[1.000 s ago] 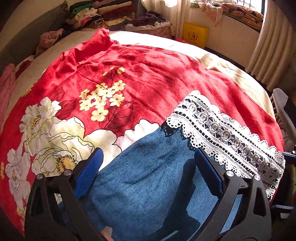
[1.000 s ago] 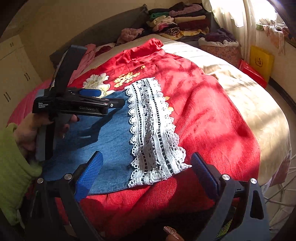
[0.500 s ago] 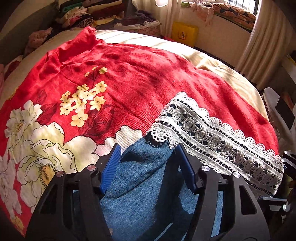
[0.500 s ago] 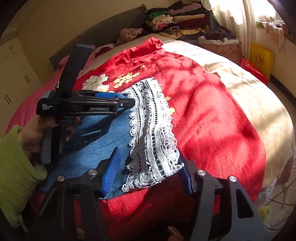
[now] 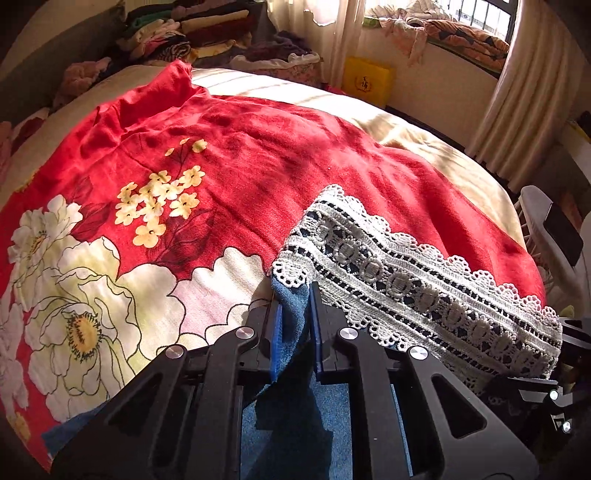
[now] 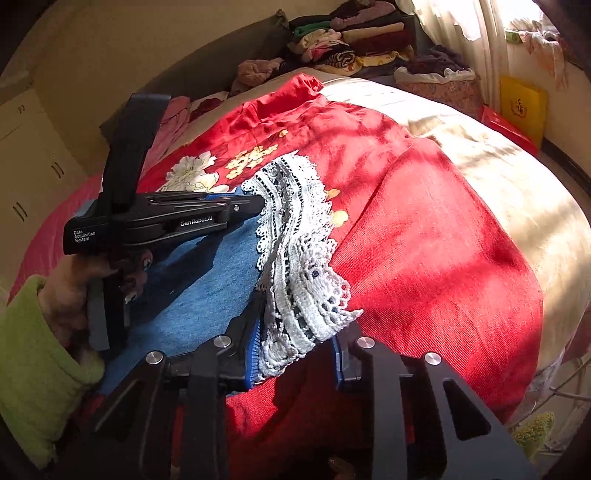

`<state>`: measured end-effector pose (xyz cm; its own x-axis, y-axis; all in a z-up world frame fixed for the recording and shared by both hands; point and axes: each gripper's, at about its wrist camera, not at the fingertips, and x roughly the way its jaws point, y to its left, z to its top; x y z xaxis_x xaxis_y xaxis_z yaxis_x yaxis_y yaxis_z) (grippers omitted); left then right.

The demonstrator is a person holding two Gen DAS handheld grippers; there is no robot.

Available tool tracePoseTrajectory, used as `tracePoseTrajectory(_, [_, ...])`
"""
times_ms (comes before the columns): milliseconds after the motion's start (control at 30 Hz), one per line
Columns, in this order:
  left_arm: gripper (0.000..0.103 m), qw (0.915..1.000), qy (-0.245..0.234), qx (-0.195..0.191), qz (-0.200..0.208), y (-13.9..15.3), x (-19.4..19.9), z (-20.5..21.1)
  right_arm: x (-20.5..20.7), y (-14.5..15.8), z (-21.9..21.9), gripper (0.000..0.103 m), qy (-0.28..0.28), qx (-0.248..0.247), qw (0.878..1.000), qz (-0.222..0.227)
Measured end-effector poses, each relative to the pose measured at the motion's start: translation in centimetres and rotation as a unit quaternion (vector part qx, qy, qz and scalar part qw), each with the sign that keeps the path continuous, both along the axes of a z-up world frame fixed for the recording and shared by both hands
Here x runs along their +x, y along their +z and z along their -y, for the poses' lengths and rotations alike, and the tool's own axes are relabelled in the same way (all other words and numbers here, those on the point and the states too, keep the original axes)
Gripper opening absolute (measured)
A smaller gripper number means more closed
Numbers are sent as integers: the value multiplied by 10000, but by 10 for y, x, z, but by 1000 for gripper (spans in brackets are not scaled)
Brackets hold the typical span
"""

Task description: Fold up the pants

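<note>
"genrobot.ai" and "data acquisition system" on the left tongs (image 6: 255,201)

Beyond the lace hem (image 5: 417,291), the red blanket (image 5: 280,162) lies bare and nearly flat, with open room for a gripper toward the far edge of the bed (image 6: 517,199) and over the flower print on the left. The far left corner is blocked by stacked clothes (image 5: 192,29) and a basket (image 5: 280,62). Curtains (image 5: 528,96) and a yellow box (image 5: 367,79) close the far side. A white chair (image 5: 546,221) stands just beside the bed's right edge. In the right wrist view the left gripper (image 6: 255,203) and its hand (image 6: 70,295) bar the near left over the pants (image 6: 207,280).
</note>
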<state>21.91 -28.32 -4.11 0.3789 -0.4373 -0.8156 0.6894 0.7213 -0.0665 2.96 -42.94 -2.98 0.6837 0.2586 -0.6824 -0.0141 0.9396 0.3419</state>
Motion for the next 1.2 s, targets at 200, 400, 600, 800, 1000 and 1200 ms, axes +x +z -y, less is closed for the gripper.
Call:
tracePoseTrajectory(200, [6,9986,102,-524,-19,21,-5,-29,-14,25,-20,24,242,-249,9982,490])
tracePoseTrajectory(400, [6,9939,456,-994,153,51,-9,-78,-15,55,-57,24,785,-380,9925,854])
tracePoseTrajectory(600, [7,9873,1034,-1175,253,63,-14,-134,-5,71,-112,24,1516,-539,9816,1030])
tracePoseTrajectory(800, [11,9752,1886,-1158,-80,40,-16,-191,3,53,-179,24,2341,-858,9652,791])
tracePoseTrajectory(1000, [12,9484,2680,-1668,-288,41,-32,-259,-14,30,-234,24,3051,-1396,9393,721])
tracePoseTrajectory(1200, [31,9293,3206,-1831,108,66,-57,-306,-31,15,-266,27,3493,-1859,9152,764])
